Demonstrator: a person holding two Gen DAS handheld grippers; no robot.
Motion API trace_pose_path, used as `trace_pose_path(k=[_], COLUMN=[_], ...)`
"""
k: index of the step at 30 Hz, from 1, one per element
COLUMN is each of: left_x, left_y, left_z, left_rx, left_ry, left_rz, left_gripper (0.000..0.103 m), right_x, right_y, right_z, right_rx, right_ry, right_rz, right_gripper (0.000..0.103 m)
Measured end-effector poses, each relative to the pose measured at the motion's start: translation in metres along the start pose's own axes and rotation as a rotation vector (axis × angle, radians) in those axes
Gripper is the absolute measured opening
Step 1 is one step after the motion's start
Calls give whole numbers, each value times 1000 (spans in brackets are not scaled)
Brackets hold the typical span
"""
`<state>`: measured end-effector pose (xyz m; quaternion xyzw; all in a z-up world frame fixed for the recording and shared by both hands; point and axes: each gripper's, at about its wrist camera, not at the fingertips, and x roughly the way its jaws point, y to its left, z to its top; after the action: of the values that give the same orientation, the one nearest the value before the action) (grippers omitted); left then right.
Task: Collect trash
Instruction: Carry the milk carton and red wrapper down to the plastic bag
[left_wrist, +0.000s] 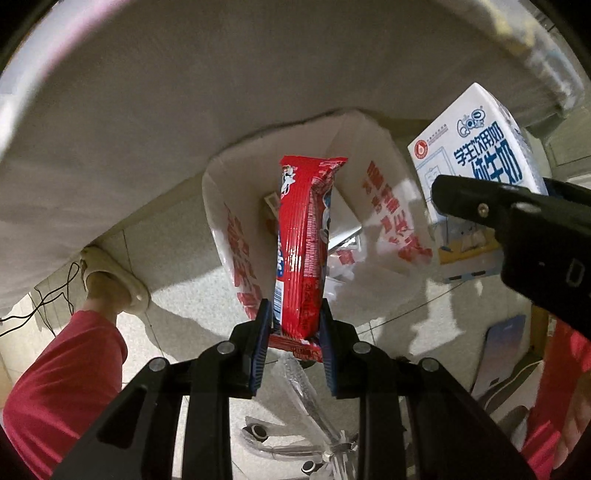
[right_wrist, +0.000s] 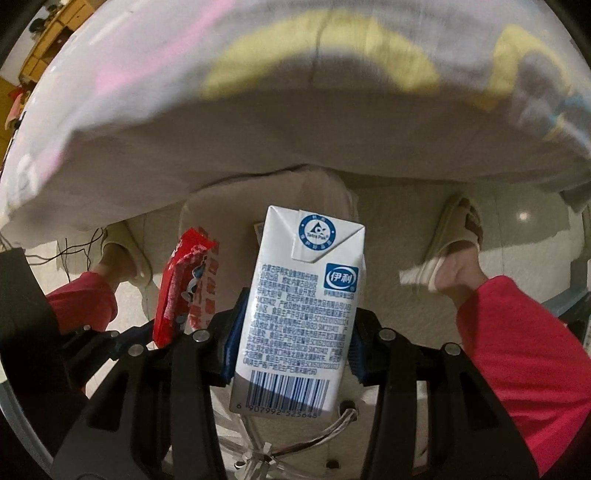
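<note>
Both pieces of trash are in hand and neither is binned yet.

Your left gripper (left_wrist: 293, 332) is pinched on the lower end of the red snack wrapper (left_wrist: 301, 243). The wrapper hangs away from the blue pads, its far end pointing towards twelve o'clock in the left wrist view, directly over the mouth of the white paper bag (left_wrist: 384, 206). Your right gripper (right_wrist: 291, 347) is clamped on the white milk carton (right_wrist: 295, 314), pads pressing its two narrow sides, barcode end nearest the camera. In the left wrist view the carton sits at about two o'clock, beside and above the bag rather than squarely over its opening. In the right wrist view the wrapper appears at about nine o'clock from the carton, close to it; I cannot tell whether they touch.

The bag stands open on the tiled floor (left_wrist: 406, 332), partly tucked under the edge of the cloth-covered table (left_wrist: 184, 110), with red printing on its walls. It already holds some items: a small box-like piece and crumpled clear and red-and-white packaging are visible deep inside. What they are exactly is too small to tell.

My judgement: collection is at the deposit stage. What remains is to let both items go into the bag, the wrapper being better placed than the carton. Whether more trash waits elsewhere, these views do not show.
</note>
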<state>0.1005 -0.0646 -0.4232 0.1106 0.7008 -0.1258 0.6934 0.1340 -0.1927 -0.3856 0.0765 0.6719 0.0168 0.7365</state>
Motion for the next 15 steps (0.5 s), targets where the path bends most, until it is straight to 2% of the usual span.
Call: trace_pose_path(k=[7, 10, 15], left_x=[24, 36, 55], left_y=[-5, -6, -4], left_z=[5, 8, 11], left_rx=[-5, 1, -11], left_ry=[42, 55, 81], left_rz=[1, 11, 3], left_gripper=[26, 26, 26], right_x=[37, 58, 82], right_y=[-9, -16, -18], right_z=[0, 0, 6], right_rx=[98, 146, 161], right_ry=[27, 69, 92], right_rz=[3, 17, 0], right_gripper=[45, 45, 45])
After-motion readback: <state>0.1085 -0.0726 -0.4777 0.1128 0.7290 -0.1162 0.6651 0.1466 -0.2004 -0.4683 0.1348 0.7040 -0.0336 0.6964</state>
